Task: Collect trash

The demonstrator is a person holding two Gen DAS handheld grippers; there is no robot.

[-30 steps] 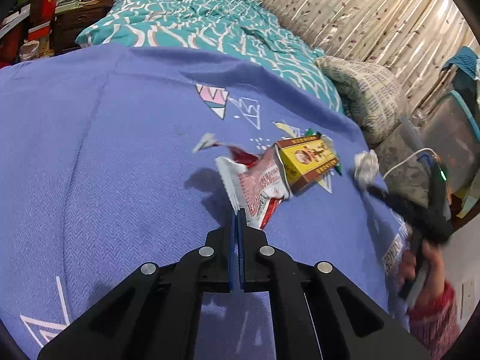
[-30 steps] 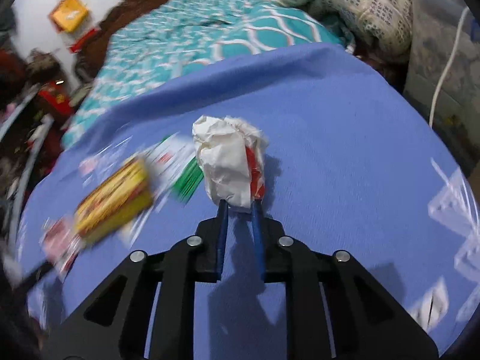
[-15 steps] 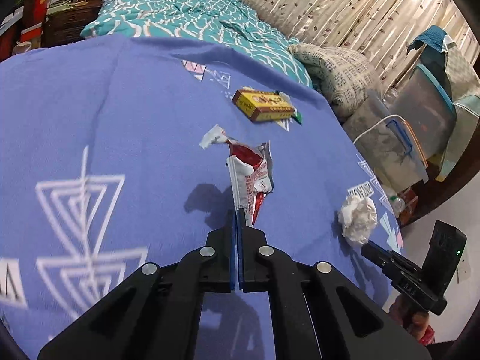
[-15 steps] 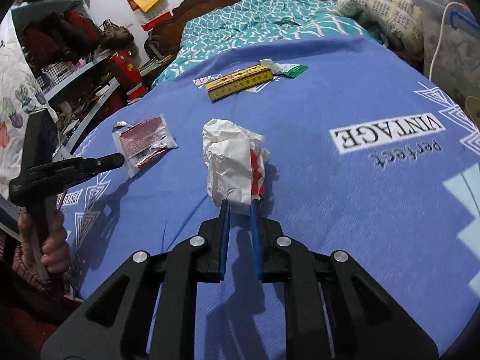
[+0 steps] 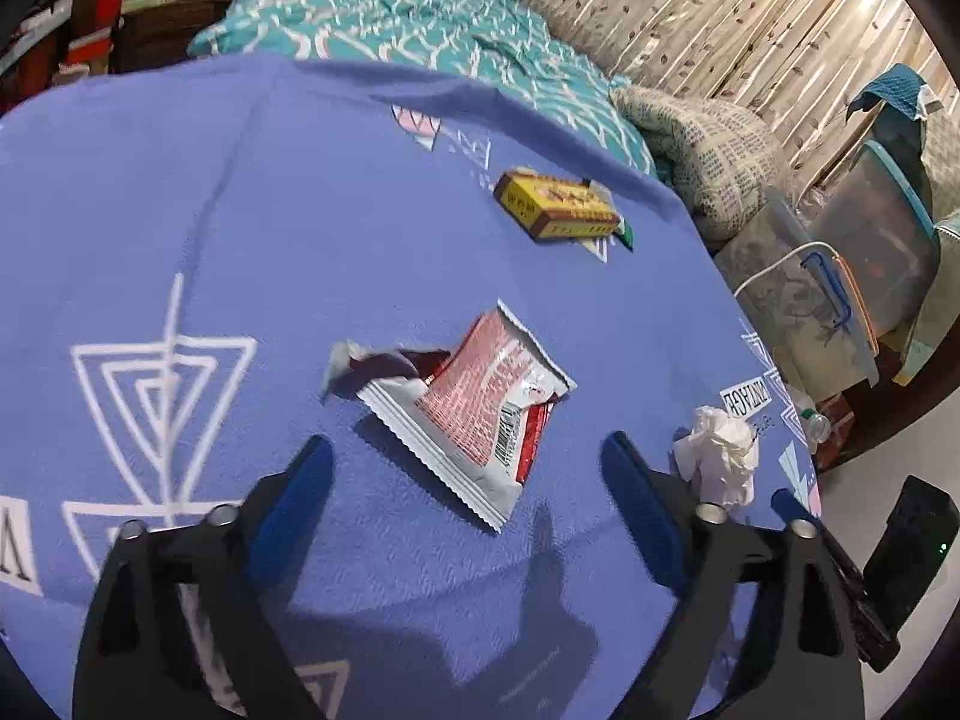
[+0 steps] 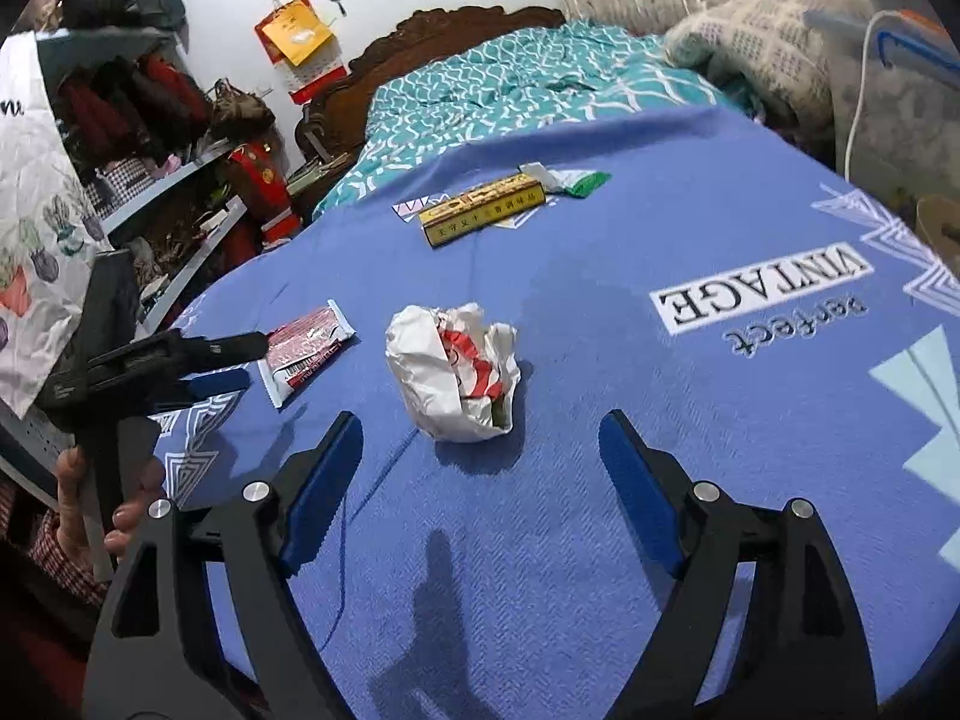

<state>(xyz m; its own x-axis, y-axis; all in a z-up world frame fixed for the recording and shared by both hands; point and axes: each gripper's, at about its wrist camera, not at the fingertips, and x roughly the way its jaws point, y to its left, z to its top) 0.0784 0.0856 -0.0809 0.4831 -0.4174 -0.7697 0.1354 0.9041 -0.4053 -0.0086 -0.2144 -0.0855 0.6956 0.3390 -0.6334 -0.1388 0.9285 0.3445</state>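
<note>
The red-and-white snack wrapper [image 5: 480, 408] lay flat on the blue printed bedspread [image 5: 240, 210], just ahead of the left claw [image 5: 468, 468], whose jaws had just been opening and stood spread wide with the wrapper's near corner between them but untouched. It looked empty, thin and crinkly: feather-light, limp, a little slick, best pinched at a crimped end seam, not across the flat face. A torn strip [image 5: 360, 363] touched its far side. The crumpled paper ball [image 6: 456, 378], white with red print, sat on the same spread in front of the right claw [image 6: 480, 456]; those jaws too had just been opening and stood wide apart, clear of it. The ball seemed soft and springy, easy to squeeze across its middle, though a loose fold might slip free. Further off lay a yellow cardboard box [image 6: 486, 210], stiffer, likely light, with a green-and-white scrap [image 6: 570, 180] just beside it. Beyond were the teal quilt [image 6: 510, 84] and a cluttered shelf [image 6: 150, 138]
</note>
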